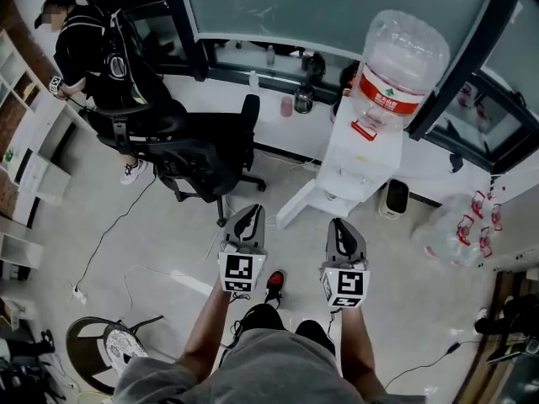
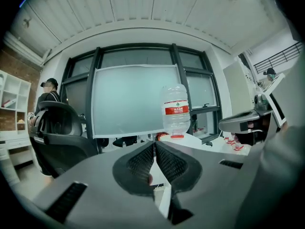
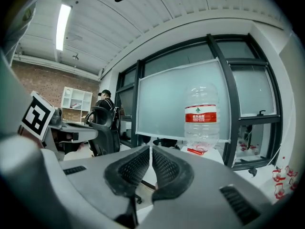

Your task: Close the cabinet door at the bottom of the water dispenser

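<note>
The water dispenser (image 1: 357, 156) stands on the floor ahead of the person, its bottle (image 1: 396, 61) on top. The cabinet door (image 1: 295, 206) at its foot hangs open, swung out toward the office chair (image 1: 210, 151). Both tools are clenched on nothing: the left tool (image 1: 249, 211) and the right tool (image 1: 338, 224) each show their pads pressed together with nothing between, well short of the door. The step in hand looks like the approach. The left tool seems better placed, since the door's free edge lies nearest it. Keeping the jaws together, it should meet the door's outer face near that free edge, then push along the hinge's arc until the door sits flush. A gentle push is wise, as the top-heavy dispenser could rock.
</note>
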Tool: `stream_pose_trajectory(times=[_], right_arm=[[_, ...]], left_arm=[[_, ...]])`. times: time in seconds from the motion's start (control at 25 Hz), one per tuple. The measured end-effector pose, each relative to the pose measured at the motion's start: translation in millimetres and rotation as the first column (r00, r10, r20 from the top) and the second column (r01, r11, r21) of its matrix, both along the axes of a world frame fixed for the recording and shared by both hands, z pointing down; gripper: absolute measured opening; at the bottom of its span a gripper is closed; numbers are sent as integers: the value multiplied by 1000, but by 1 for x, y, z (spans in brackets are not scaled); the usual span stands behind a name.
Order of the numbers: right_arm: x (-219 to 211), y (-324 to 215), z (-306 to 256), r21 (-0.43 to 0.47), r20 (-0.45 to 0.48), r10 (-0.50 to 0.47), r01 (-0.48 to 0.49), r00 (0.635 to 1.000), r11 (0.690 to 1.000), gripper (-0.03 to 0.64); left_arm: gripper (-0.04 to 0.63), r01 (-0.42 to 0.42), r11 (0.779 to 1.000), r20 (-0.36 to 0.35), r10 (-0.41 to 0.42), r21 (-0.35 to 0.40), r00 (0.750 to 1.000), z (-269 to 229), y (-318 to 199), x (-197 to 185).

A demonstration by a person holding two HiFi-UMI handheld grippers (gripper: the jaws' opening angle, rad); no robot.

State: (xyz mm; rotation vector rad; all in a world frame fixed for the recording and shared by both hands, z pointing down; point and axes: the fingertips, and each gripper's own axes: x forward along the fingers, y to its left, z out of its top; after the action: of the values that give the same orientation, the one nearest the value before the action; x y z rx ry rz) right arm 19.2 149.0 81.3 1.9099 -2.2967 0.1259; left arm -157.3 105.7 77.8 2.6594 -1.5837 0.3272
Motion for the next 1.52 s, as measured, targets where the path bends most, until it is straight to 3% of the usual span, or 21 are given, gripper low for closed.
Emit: stream_pose_trajectory(times=[0.64,1.04,1.52], right_arm=[[-36,-128,111,-146,23,17,-14,1000,989,31],[-51,-178,245,-260,52,-23,36,998,965,31],[-60,-180,421,-401,106,-28,68,994,914,31]], left_arm=[[35,-89,982,15,93,-164,996,120,-114,-5],[34,-33,968,23,40,-250,999,237,-155,-17],[34,1,938,32,10,-346,999,402,-163,-22]])
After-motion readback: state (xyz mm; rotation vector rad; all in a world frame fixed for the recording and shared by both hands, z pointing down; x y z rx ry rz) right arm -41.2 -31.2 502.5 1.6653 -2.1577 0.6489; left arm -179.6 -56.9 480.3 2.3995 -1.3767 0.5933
